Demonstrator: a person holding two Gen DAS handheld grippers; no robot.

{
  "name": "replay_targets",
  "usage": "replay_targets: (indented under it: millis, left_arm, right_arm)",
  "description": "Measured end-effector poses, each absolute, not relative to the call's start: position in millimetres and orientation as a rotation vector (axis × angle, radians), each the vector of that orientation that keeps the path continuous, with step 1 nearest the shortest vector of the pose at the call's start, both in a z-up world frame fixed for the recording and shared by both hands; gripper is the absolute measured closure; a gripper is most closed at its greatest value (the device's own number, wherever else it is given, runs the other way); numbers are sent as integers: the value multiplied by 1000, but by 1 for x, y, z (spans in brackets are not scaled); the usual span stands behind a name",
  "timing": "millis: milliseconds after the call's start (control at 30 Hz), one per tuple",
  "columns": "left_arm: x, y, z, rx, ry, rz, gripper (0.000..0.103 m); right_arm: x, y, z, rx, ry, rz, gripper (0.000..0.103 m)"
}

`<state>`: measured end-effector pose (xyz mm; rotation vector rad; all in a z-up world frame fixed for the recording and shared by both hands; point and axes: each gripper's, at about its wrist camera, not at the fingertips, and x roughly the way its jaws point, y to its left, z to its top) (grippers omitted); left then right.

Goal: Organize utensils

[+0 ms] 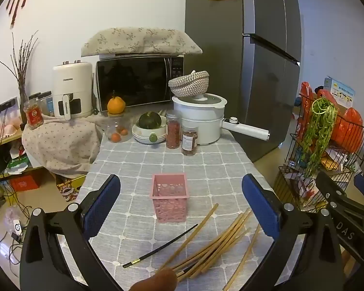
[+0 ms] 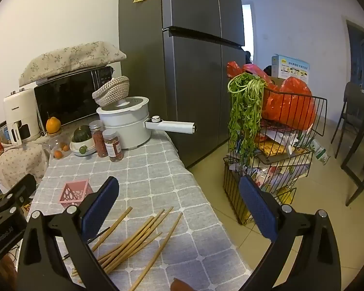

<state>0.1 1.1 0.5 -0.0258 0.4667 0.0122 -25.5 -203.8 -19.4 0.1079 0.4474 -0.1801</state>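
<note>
A pink perforated basket [image 1: 169,196] stands upright on the grey checked tablecloth [image 1: 157,160]. Several wooden chopsticks [image 1: 220,245] lie loose in a fan in front of it, with one black chopstick [image 1: 161,251] to their left. My left gripper [image 1: 180,201] hovers wide open above the near table, its blue pads either side of the basket, nothing between them. In the right wrist view the basket [image 2: 76,191] sits left and the wooden chopsticks [image 2: 133,240] lie low. My right gripper [image 2: 178,206] is wide open over the table's right edge, holding nothing.
Jars [image 1: 189,140], a bowl with a green squash [image 1: 150,127], a white pot with a long handle [image 1: 206,118] and a microwave [image 1: 138,82] crowd the far end. A fridge [image 2: 182,60] and a wire rack with greens [image 2: 274,140] stand right of the table.
</note>
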Motion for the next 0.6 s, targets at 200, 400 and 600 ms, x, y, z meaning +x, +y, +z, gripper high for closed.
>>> replay_targets:
  millis: [200, 400, 600]
  left_arm:
    - [0, -2, -1, -24, 478, 10, 7]
    - [-2, -1, -3, -25, 478, 8, 7]
    - [1, 0, -4, -29, 483, 7, 7]
  right_arm:
    - [-26, -205, -19, 109, 447, -184, 6]
    - [-25, -207, -17, 109, 459, -177, 6]
    - [-23, -206, -22, 112, 462, -176, 6]
